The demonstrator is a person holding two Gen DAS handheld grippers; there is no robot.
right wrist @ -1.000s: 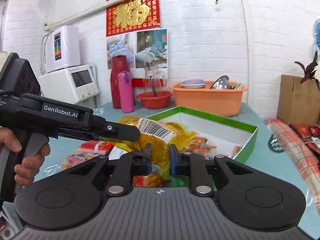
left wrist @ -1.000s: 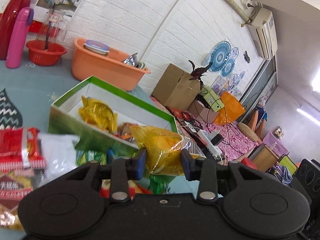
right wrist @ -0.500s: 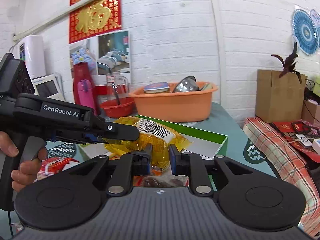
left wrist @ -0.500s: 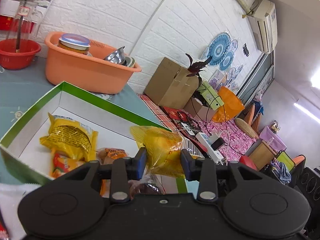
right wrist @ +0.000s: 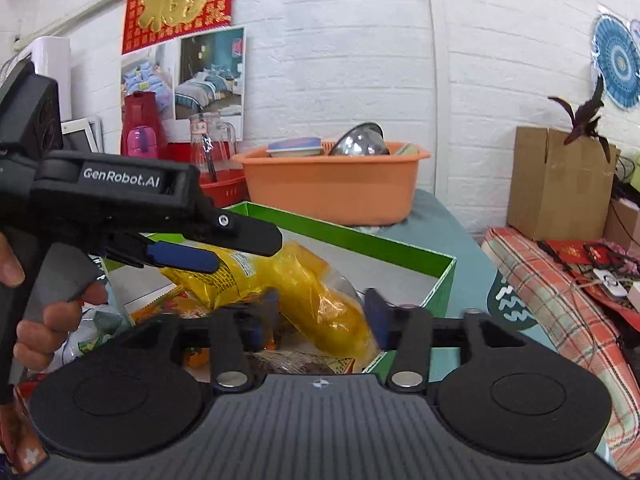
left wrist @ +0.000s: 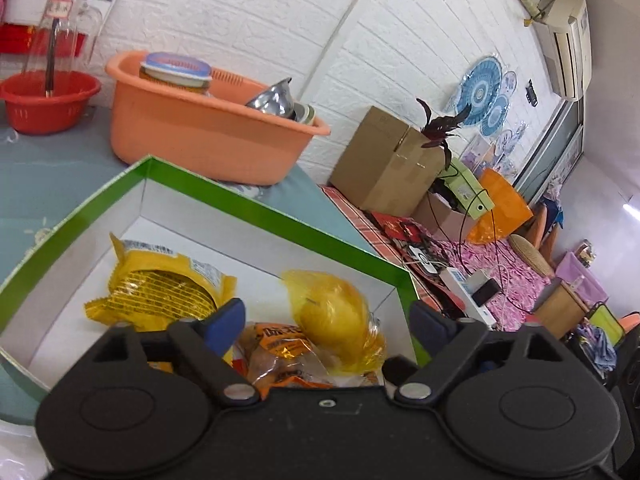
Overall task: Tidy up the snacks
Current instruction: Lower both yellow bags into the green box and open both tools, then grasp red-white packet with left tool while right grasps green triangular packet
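A green-rimmed white box (left wrist: 256, 204) holds snacks: a flat yellow packet (left wrist: 160, 284), an orange packet (left wrist: 280, 344) and a puffy yellow snack bag (left wrist: 332, 312). My left gripper (left wrist: 326, 324) is open just above the box, with the puffy yellow bag lying free between its fingers. In the right wrist view the same yellow bag (right wrist: 316, 292) lies in the box (right wrist: 400, 250). My right gripper (right wrist: 320, 312) is open around it. The left gripper (right wrist: 180, 256) reaches in from the left.
An orange basin (left wrist: 208, 128) with bowls stands behind the box, and a red basket (left wrist: 44, 100) to its left. A cardboard box (left wrist: 388, 164) and cables lie beyond the table on the right. More snack packets (right wrist: 96, 332) lie left of the box.
Both grippers carried the yellow bag over the box, then opened. The bag now lies in the box, released by both.
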